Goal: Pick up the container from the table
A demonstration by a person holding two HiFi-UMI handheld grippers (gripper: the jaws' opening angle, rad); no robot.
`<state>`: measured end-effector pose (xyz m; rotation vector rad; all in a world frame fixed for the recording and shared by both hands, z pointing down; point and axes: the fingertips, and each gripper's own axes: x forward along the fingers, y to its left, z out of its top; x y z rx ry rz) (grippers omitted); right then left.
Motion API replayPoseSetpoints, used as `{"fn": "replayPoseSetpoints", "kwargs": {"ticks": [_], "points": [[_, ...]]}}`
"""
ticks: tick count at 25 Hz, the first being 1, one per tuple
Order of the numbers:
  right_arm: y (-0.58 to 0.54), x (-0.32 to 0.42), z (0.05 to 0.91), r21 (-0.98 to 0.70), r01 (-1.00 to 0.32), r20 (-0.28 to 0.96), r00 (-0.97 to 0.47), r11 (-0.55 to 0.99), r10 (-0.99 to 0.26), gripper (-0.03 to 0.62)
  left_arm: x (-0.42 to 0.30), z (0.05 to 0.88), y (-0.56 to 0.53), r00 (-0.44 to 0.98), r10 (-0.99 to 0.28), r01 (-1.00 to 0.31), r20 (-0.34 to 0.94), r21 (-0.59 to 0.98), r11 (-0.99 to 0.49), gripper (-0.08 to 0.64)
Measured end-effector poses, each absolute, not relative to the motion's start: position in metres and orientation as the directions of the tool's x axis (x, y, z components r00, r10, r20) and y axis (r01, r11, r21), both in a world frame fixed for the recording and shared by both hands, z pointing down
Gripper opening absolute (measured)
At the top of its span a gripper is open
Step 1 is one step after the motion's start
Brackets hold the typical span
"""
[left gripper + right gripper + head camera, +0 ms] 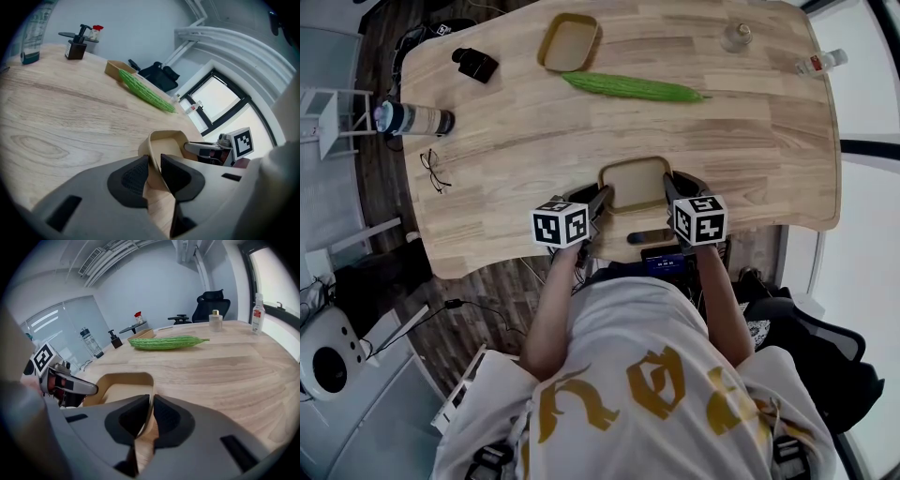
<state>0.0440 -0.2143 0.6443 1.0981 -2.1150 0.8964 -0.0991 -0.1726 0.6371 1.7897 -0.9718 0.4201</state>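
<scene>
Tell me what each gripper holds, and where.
Both pinch the near container: left gripper on its left wall, right gripper on its right wall.

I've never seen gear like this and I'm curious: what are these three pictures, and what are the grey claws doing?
No robot here: a person holds a two-fingered gripper in each hand. The head view looks down from a camera on the person's head; the other two cameras ride on the grippers. On the wooden table lie a bitter gourd, a second container, glasses and a water bottle. The left gripper and the right gripper have their fingers closed on opposite walls of the near beige container, which rests on the table.
</scene>
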Motion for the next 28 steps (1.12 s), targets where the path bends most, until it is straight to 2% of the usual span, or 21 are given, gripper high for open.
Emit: {"fn": "replayPoseSetpoints", "kwargs": {"ticks": [12, 28], "points": [[-0.214, 0.042, 0.628, -0.279, -0.858, 0.736, -0.480, 0.431, -0.478, 0.033, -0.103, 0.623, -0.179, 0.608, -0.448, -0.776, 0.655, 0.609, -0.163, 0.072], [-0.194, 0.044, 0.583, -0.225, -0.877, 0.671, -0.455, 0.424, -0.586, 0.034, -0.105, 0.584, -0.169, 0.590, -0.525, -0.790, 0.613, 0.574, -0.217, 0.061]]}}
